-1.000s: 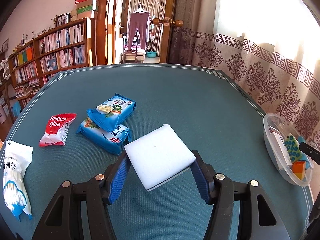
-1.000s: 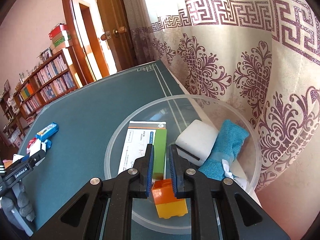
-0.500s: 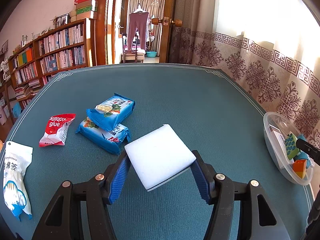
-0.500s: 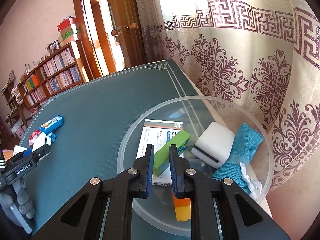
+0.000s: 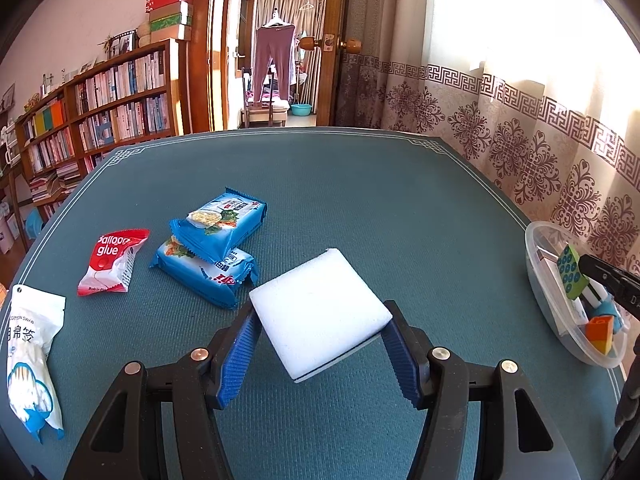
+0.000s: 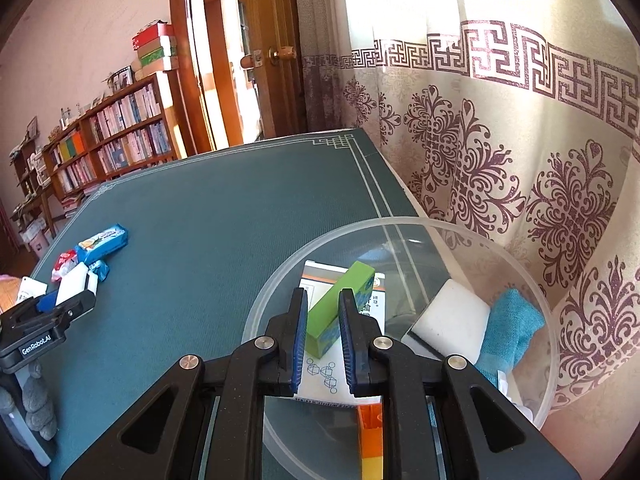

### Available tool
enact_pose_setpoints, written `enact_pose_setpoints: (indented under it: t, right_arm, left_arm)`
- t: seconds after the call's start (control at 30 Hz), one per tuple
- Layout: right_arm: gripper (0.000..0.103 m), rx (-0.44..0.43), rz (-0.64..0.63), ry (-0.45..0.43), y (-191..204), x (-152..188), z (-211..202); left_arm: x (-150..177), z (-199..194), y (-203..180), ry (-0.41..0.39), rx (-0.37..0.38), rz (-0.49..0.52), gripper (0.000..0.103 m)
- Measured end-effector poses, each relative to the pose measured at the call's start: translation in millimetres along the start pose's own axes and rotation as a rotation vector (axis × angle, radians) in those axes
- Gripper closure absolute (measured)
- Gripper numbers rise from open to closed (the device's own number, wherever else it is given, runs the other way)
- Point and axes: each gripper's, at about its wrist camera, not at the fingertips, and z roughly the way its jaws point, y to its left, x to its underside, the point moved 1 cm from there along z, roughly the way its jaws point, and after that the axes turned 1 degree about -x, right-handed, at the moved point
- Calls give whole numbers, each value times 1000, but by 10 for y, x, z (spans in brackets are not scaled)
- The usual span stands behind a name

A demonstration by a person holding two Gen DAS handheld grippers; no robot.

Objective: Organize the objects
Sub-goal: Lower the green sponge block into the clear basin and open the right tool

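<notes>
My left gripper [image 5: 320, 334] is shut on a white sponge block [image 5: 320, 308] and holds it above the blue-green table. My right gripper [image 6: 323, 312] hovers over the clear plastic bowl [image 6: 532, 280], its jaws slightly apart around a green block [image 6: 344, 304] that leans on a white box in the bowl. The bowl [image 5: 540, 292] also shows at the right edge of the left wrist view, with the green block [image 5: 572, 272] and an orange brick [image 5: 600, 330] inside. Two blue snack packs [image 5: 218, 248], a red glue packet [image 5: 112, 260] and a cotton swab bag [image 5: 28, 356] lie on the table at left.
The bowl also holds a white sponge [image 6: 452, 320], a teal cloth [image 6: 512, 328] and an orange-yellow brick [image 6: 370, 440]. A patterned curtain [image 6: 520, 140] hangs just behind the bowl at the table's right edge. A bookshelf [image 5: 100, 108] and open doorway stand beyond the table's far side.
My right gripper has opened slightly and pulled back and up; the green block, lifted clear half a second ago, now rests in the bowl. The left gripper has held still with the sponge.
</notes>
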Motion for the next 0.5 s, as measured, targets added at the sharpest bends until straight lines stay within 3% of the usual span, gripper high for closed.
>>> enact_pose_setpoints:
  t: [0.3, 0.5]
  right_arm:
    - [86, 92, 93, 54, -320, 146, 4]
    - [86, 99, 126, 16, -467, 165, -183]
  left_arm:
    - [15, -26, -15, 2, 3, 17, 39]
    - [48, -60, -100, 23, 35, 32, 39]
